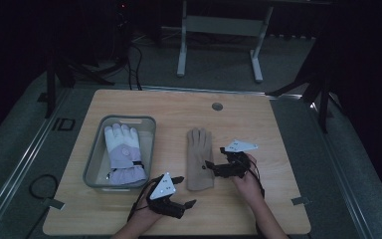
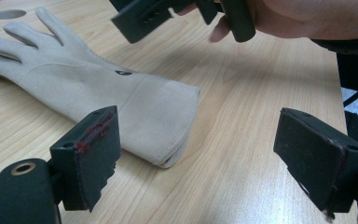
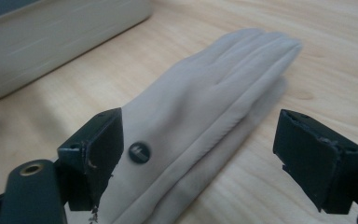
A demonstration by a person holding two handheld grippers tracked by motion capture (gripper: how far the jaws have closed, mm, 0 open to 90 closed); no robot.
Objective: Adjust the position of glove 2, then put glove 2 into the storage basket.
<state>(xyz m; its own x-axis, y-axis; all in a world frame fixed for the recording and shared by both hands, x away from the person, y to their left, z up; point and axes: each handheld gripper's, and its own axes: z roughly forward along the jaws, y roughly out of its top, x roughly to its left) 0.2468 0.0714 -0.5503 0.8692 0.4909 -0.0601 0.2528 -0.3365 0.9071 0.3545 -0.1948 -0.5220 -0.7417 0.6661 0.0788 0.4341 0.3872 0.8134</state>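
- Beige glove (image 1: 199, 159): flat on the wooden table (image 1: 258, 129), about centre, fingers pointing away from the person, cuff toward them. Nothing is holding it.
- Handling, my read: light, soft, suede-like fabric. No stiffness, so it'll droop and fold from any single pinch point. Surface looks matte, so slip shouldn't be an issue. Not fragile.
- Grip point: the cuff end looks best. It's the thickest, doubled part, and its open edge lifts slightly off the table in the left gripper view. The small dark button (image 3: 139, 152) at the wrist is a handy landmark; pinch near it, not on it. Fingers are thin and would just flop.
- Right gripper (image 1: 214, 165): just beside the glove's wrist on its right edge, jaws spread wide. In its own view the glove lies between and beyond the pads with no contact visible.
- Left gripper (image 1: 184, 191): near the table's front edge, a little short of the cuff and to its left, jaws likewise spread, nothing between them. Its view looks at the cuff corner at an angle.
- Grey bin (image 1: 151, 144): left of the beige glove, apart from it. A white-and-lilac ski glove (image 1: 123, 154) is already lying inside, cuff toward the person.
- Likely next, judging by layout: beige glove goes in the bin too. There's room beside the padded one, but a limp glove may drape over the rim if carried by one end only.
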